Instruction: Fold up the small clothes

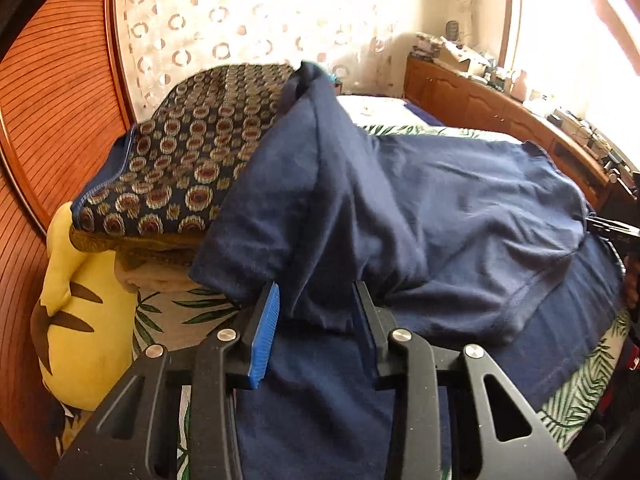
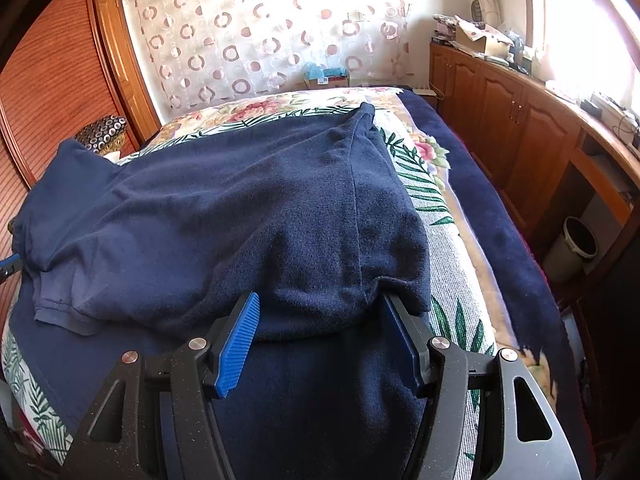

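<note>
A navy blue shirt [image 1: 440, 216] lies spread across the bed, its far half folded back over the near half; it also shows in the right wrist view [image 2: 224, 216]. My left gripper [image 1: 318, 296] is open, its blue-padded fingers either side of the folded edge near a sleeve. My right gripper [image 2: 320, 308] is open, its fingers straddling the fold's bulged edge at the shirt's other end. Neither gripper holds cloth. The right gripper's tip shows at the left wrist view's right edge [image 1: 612, 230].
The bed has a leaf-print cover [image 2: 424, 184] and a dark blue blanket [image 2: 496, 216]. A patterned cushion [image 1: 188, 164] and a yellow plush toy [image 1: 80, 320] lie at the left. Wooden cabinets [image 2: 516, 136] and a bin [image 2: 572, 248] stand right; a wooden wardrobe [image 1: 52, 92] stands left.
</note>
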